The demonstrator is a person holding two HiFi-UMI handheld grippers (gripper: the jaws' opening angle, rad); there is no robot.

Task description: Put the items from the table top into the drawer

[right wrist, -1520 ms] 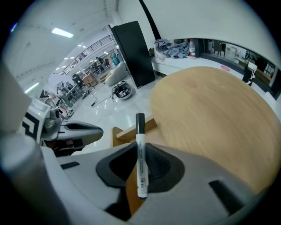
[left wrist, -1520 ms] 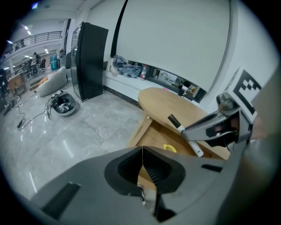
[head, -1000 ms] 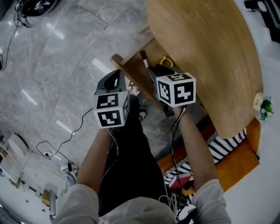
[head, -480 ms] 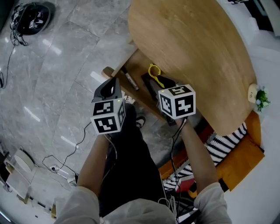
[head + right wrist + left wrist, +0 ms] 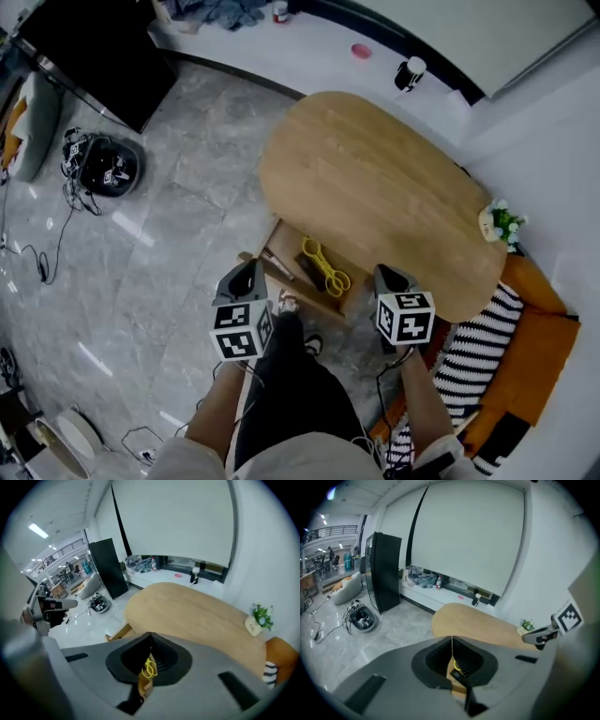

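Note:
The oval wooden table top [image 5: 375, 187] is bare apart from a small plant pot [image 5: 500, 223]. Below its near edge the wooden drawer [image 5: 281, 246] stands pulled out. In it lie yellow scissors [image 5: 326, 268], a dark pen [image 5: 276, 263] and a black item [image 5: 308, 270]. My left gripper [image 5: 249, 270] hangs above the drawer's near left corner, jaws shut and empty. My right gripper [image 5: 385, 274] hangs right of the drawer by the table's edge, also shut with nothing in it. In both gripper views the scissors [image 5: 150, 666] show below the closed jaws [image 5: 452, 641].
A black device with cables [image 5: 108, 167] sits on the grey tile floor at left, near a tall black cabinet [image 5: 94, 47]. A white ledge behind the table carries a dark cup [image 5: 410, 73]. An orange seat with a striped cushion [image 5: 483, 347] stands at the right.
Both grippers have lifted up and back from the open drawer. The head view has pulled away and now takes in the whole table. The scissors now lie uncovered in the drawer.

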